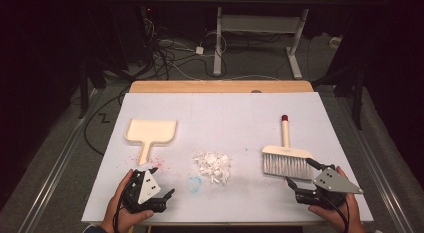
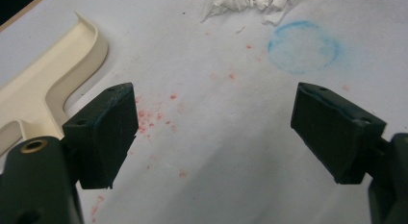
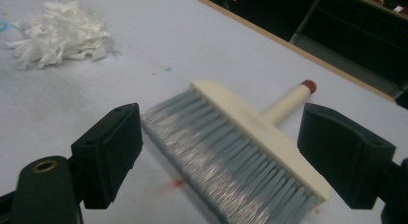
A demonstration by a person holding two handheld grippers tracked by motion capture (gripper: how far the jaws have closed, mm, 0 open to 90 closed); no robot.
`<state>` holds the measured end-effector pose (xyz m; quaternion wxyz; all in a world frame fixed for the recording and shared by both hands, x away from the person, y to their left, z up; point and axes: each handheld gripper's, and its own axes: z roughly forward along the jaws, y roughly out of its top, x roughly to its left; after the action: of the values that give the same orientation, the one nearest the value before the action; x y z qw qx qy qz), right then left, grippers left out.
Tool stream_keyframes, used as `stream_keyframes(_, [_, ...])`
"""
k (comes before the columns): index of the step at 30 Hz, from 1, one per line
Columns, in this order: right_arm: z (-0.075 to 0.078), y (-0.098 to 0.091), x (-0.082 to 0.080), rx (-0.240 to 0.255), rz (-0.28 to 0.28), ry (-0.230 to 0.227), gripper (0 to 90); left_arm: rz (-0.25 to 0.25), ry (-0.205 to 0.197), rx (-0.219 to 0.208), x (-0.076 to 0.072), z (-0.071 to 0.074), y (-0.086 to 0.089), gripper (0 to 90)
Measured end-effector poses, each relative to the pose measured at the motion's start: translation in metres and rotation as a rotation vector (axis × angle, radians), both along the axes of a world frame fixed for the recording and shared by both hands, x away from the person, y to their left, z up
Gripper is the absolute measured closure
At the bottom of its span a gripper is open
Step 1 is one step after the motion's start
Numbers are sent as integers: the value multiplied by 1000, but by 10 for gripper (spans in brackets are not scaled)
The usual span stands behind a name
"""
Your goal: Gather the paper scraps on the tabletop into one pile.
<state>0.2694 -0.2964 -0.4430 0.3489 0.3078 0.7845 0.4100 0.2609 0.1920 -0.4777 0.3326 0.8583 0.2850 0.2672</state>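
Note:
A cream hand brush [image 1: 286, 160] with grey bristles and a red-tipped handle lies flat at the table's right, bristles toward the person. My right gripper [image 1: 298, 171] stands open just in front of the bristles. In the right gripper view the brush [image 3: 250, 123] lies across the gap of my right gripper [image 3: 221, 152], and neither pad touches it. A cream dustpan [image 1: 150, 132] lies at the left, handle toward the person. My left gripper [image 1: 162, 182] rests open near that handle's end. Bare table shows between the jaws of my left gripper [image 2: 216, 132], with the dustpan [image 2: 48, 84] to their left.
A pile of white shredded paper [image 1: 214, 165] sits mid-table between the two tools, and also shows as paper [image 2: 250, 3] and the pile [image 3: 57, 31]. A faint blue ring [image 2: 303, 46] and red specks mark the white table [image 1: 225, 113]. Table legs and cables lie on the floor beyond.

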Motion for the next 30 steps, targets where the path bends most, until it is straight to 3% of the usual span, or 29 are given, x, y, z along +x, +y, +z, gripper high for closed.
stream_keyframes(4, [-5,-2,-6,34,16,5,168,1,-5,-5,2,1,-2,159])
stream_keyframes(12, [-1,0,-13,33,-5,-36,167,-14,-19,-12,0,0,-2,159])
stream_keyframes(16, [0,4,-16,7,-9,-53,167,-21,-18,-10,-1,0,-2,159])
stream_keyframes(30, [2,0,-15,20,-23,-64,168,-16,-20,-8,-2,2,0,159])
